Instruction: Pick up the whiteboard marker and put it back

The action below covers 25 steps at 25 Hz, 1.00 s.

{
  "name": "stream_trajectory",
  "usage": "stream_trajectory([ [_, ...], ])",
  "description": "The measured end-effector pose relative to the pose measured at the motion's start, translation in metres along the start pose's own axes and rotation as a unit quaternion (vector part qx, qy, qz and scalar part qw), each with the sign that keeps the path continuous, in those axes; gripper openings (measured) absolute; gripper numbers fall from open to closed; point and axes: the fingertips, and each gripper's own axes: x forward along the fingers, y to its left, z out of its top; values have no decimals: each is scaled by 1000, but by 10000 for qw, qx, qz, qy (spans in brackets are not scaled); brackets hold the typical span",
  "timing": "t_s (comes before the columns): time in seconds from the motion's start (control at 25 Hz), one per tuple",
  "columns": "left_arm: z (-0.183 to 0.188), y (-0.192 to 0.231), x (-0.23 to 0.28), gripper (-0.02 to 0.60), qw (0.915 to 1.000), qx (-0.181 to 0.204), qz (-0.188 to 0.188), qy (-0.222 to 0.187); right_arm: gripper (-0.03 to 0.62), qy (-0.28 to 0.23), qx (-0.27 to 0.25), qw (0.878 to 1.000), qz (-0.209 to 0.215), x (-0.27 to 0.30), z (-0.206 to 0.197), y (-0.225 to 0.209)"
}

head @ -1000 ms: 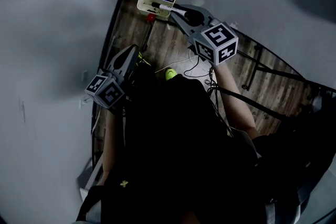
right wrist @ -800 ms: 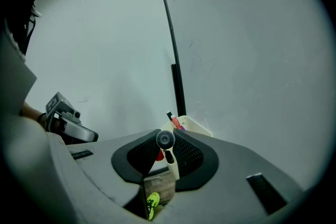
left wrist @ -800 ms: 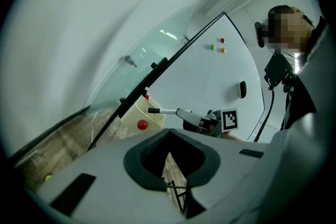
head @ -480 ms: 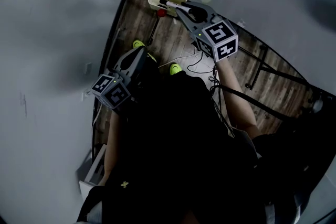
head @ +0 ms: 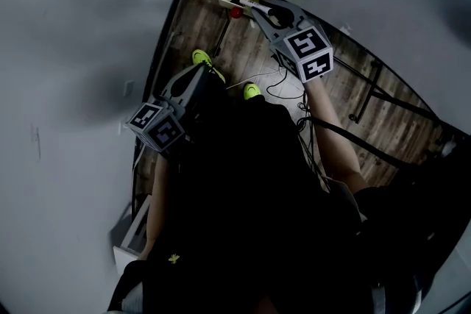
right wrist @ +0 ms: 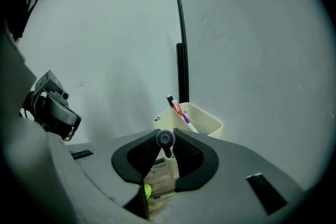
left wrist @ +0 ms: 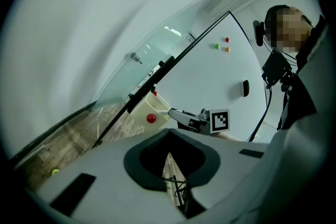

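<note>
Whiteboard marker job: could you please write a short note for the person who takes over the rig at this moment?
Right tongs: shut on the whiteboard marker.
Left tongs: shut, empty, away from the holder.
Cream holder: just ahead of the right tongs, with other markers standing in it.
Done: marker picked up and brought close to the holder.
Left: lower it into the holder, then open the right tongs.

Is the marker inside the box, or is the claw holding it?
Held, not in. The right claw is clamped on the marker at its round end, just in front of the cream box where other markers stand.
</note>
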Motion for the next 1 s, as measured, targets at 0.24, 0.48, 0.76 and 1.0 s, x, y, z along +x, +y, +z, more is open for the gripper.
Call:
stream_trajectory([
  [0.24,-6,1,-2,32,9999,-1,14,124,69,94,-177,9998,-90,7,-6,-1],
  [0.48,-7,2,-4,32,9998,30,49,207,69,260,-707,9970,-179,16,-5,3],
  [0.76,-3,4,-6,32,9998,52,93,161,69,267,-837,9961,-122,20,-6,6],
  [1.0,-4,2,-2,32,9999,29,82,146,71,278,-909,9954,-110,20,-6,6],
])
